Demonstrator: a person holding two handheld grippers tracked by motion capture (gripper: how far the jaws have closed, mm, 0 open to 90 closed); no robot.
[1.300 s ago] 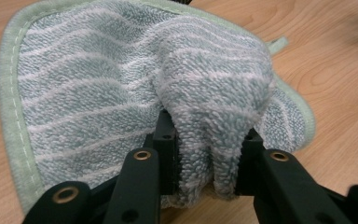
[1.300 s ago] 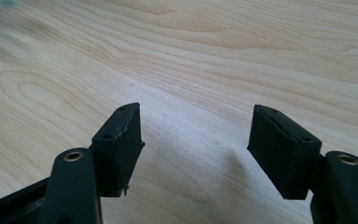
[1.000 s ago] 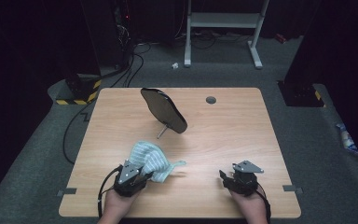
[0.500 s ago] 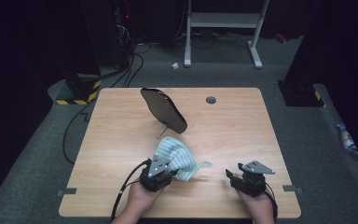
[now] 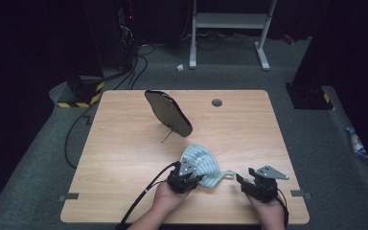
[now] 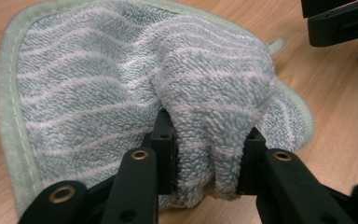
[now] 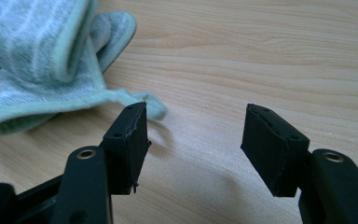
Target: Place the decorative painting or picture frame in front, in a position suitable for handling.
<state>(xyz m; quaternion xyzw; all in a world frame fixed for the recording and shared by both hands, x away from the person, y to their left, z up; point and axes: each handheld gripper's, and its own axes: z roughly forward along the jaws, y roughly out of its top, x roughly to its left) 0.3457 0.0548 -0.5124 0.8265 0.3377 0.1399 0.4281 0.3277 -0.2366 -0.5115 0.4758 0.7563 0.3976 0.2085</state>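
Observation:
A pale green and white striped towel (image 5: 202,163) lies bunched near the table's front middle. My left gripper (image 5: 194,178) is shut on a thick fold of the towel (image 6: 121,84); in the left gripper view (image 6: 207,154) both pads press into the cloth. Its jaws have just eased open a little, and the fold is still pinched. My right gripper (image 5: 243,181) stands open just right of the towel, low over the wood. In the right gripper view (image 7: 196,135) nothing is between its jaws. The towel's hem and a small corner tab (image 7: 151,105) lie by its left fingertip.
A black oval paddle (image 5: 167,112) on a short metal stem leans near the middle of the wooden table (image 5: 120,158). A round cable hole (image 5: 216,102) sits at the back. A cable (image 5: 143,196) trails from the left gripper toward the front edge.
My left hand has carried the towel rightward along the front of the table, close to the right gripper. The right hand has shifted slightly to the right.

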